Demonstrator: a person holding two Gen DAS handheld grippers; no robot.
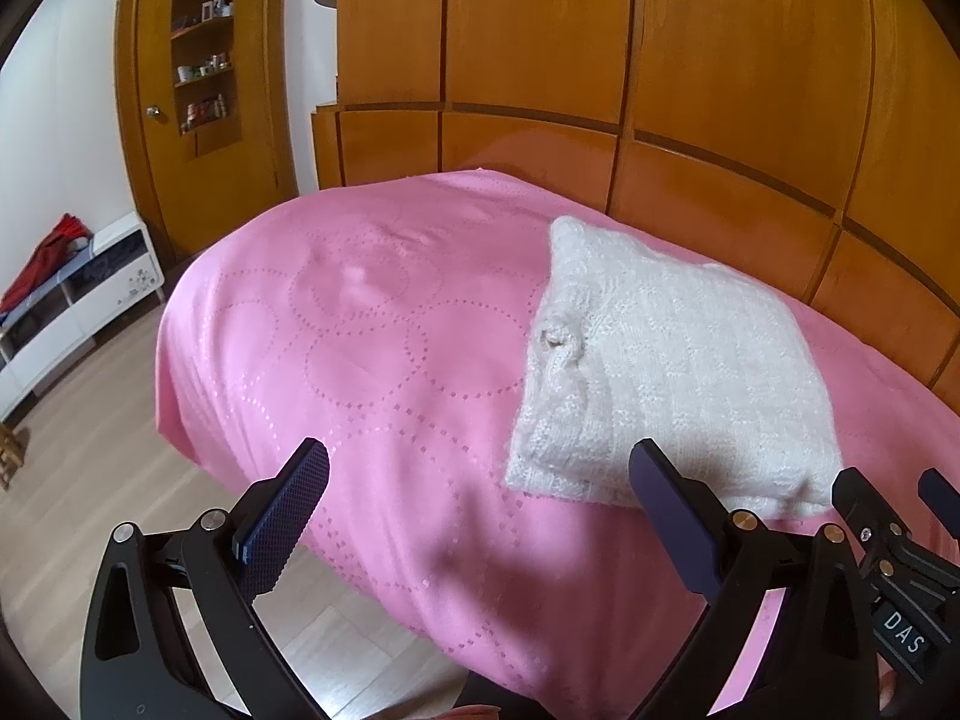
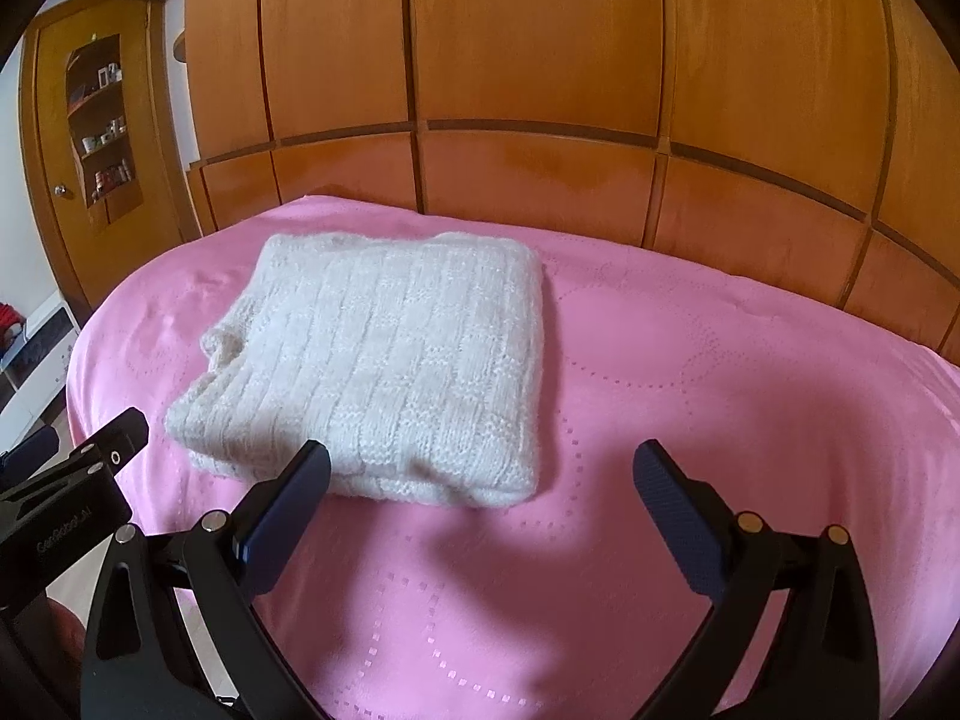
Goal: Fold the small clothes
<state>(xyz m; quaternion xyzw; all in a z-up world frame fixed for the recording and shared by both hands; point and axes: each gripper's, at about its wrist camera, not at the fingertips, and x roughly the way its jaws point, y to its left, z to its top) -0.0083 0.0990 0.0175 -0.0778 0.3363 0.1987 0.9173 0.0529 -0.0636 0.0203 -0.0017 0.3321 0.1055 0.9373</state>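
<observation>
White knit (image 2: 384,360) folded on bed; shelf (image 1: 78,294) in left view only.

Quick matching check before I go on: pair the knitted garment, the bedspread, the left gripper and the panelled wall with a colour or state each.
Things:
1. knitted garment
2. bedspread
3. left gripper
4. panelled wall

States:
A. pink, with dotted circles
B. open, holding nothing
C. orange-brown wood
D. white, folded into a square

Pairs: 1-D, 2-A, 3-B, 4-C
</observation>
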